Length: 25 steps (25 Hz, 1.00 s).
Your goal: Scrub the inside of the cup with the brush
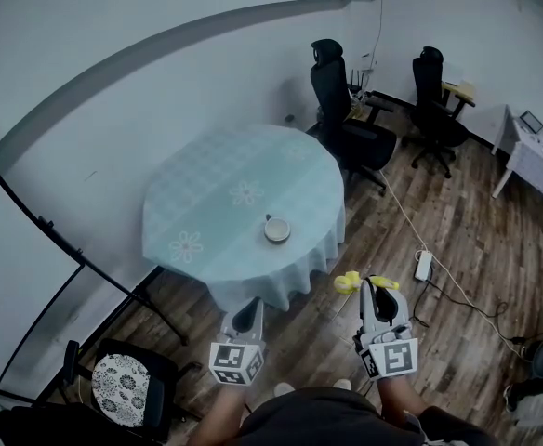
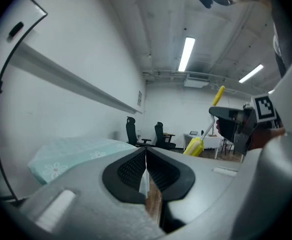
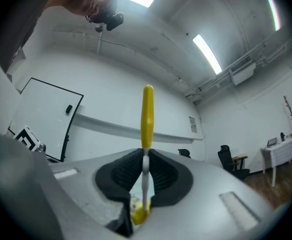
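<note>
Right gripper (image 1: 373, 292) jaws grasp brush (image 1: 348, 282); left gripper (image 1: 249, 314) jaws clenched, empty. Cup (image 1: 277, 229) near counter's (image 1: 206, 203) lower-right edge; open floor (image 1: 311, 319) between counter and grippers.

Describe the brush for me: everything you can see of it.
The brush is slim: a glossy yellow handle, a thin white neck and a yellow head, plastic by the look. The right gripper is shut on the white neck, with the handle sticking out above the jaws and the head below them. It is held in the air over the wooden floor, short of the table; only the gripper's pads touch it.
</note>
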Each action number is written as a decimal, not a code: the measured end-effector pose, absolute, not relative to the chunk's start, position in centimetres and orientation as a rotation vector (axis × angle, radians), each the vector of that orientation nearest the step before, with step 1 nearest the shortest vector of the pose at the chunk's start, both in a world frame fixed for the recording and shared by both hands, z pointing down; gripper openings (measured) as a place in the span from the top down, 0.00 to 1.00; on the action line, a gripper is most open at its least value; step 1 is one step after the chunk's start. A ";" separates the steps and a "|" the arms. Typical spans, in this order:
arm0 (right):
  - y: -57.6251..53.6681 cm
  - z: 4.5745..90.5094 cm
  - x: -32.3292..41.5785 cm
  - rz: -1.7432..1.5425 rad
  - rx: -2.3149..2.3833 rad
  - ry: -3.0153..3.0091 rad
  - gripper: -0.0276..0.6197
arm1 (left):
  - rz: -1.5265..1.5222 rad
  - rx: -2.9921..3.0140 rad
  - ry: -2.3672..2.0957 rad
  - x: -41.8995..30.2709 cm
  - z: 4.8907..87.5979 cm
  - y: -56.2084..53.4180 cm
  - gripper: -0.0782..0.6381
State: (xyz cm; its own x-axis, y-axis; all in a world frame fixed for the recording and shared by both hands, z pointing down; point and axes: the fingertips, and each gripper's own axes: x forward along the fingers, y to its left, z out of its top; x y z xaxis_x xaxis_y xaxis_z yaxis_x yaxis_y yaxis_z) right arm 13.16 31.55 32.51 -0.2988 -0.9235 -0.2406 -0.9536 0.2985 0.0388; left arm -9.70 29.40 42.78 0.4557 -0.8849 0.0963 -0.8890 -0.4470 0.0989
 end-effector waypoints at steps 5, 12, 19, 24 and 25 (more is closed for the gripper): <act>31.0 32.4 12.7 0.264 -1.767 2.362 0.90 | 0.064 2.633 -1.535 -9.3 42.8 28.7 0.88; 29.3 33.1 12.7 0.254 -1.754 2.385 0.90 | 0.037 2.630 -1.533 -8.7 42.8 26.5 0.88; 24.7 33.2 13.9 0.248 -1.695 2.435 0.90 | 0.057 2.633 -1.543 -6.5 42.4 22.4 0.88; 20.9 33.6 14.7 0.226 -1.637 2.488 0.90 | 0.082 2.625 -1.587 -5.0 41.8 19.1 0.88; 20.0 33.8 15.0 0.215 -1.631 2.492 0.90 | 0.086 2.625 -1.593 -4.6 41.8 18.4 0.88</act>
State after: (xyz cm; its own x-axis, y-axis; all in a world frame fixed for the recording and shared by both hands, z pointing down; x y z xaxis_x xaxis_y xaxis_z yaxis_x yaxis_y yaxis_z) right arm 14.99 19.97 33.77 -0.3948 -0.8951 -0.2075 -0.9174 0.3965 0.0349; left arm -4.64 18.44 41.81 0.4613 -0.8832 0.0844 -0.8872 -0.4604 0.0310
